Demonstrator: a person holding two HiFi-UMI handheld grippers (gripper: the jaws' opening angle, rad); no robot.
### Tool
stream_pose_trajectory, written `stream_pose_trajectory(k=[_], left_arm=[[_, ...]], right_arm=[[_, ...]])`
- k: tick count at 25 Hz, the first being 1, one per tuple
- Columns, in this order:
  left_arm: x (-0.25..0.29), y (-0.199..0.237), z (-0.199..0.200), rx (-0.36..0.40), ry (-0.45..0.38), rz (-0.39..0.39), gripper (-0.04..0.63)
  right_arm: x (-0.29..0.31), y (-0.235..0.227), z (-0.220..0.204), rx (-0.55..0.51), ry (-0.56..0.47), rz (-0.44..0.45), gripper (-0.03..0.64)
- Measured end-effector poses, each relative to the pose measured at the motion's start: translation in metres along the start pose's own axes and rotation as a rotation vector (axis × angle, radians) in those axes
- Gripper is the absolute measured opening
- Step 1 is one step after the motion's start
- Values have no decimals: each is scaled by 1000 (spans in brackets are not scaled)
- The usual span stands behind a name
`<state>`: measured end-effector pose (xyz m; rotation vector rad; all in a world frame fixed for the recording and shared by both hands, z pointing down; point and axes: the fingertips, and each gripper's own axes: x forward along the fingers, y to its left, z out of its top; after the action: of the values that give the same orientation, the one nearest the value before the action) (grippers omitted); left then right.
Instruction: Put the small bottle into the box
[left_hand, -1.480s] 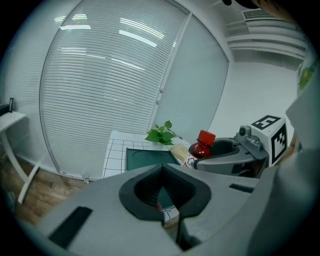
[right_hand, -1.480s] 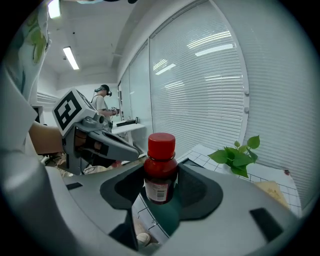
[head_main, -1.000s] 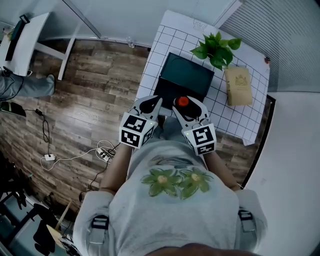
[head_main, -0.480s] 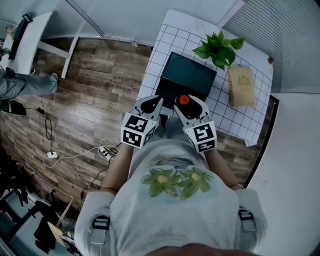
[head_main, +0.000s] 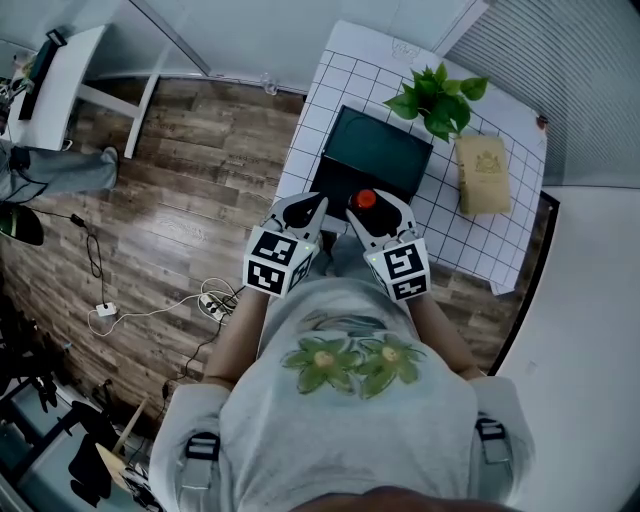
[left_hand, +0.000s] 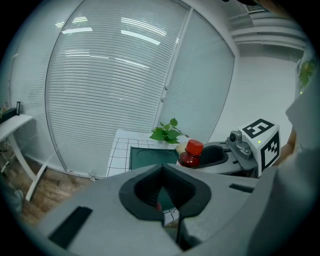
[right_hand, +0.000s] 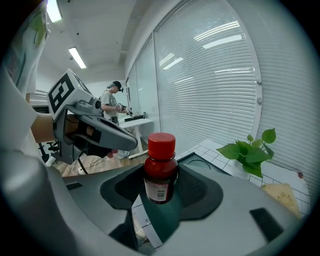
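Note:
A small dark bottle with a red cap (right_hand: 160, 167) stands upright between the jaws of my right gripper (right_hand: 161, 186), which is shut on it. In the head view the bottle (head_main: 365, 200) hangs over the near edge of the dark green box (head_main: 378, 150) on the white gridded table (head_main: 330, 80). My left gripper (head_main: 305, 208) hovers just left of it at the same edge, jaws together and holding nothing. From the left gripper (left_hand: 162, 172) view, the bottle (left_hand: 190, 154) shows to the right and the box (left_hand: 150, 156) lies ahead.
A potted green plant (head_main: 435, 95) and a tan carton (head_main: 478, 175) sit at the table's far right, beyond the box. Left of the table is wooden floor with cables (head_main: 150, 310). A person (right_hand: 112, 107) stands at a white desk in the background.
Almost nothing has changed. Both grippers stay at the box's near edge, and the bottle has crept very slightly toward the box.

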<state>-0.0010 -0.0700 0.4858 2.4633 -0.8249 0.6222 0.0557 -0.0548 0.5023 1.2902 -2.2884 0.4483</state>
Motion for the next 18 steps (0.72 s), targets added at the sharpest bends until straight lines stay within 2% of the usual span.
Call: stream_pose_trajectory(k=[18], left_arm=[[-3,5,-1,-2,10,22,6]], right_arm=[[15,-3,-11,-12,30,18,209]])
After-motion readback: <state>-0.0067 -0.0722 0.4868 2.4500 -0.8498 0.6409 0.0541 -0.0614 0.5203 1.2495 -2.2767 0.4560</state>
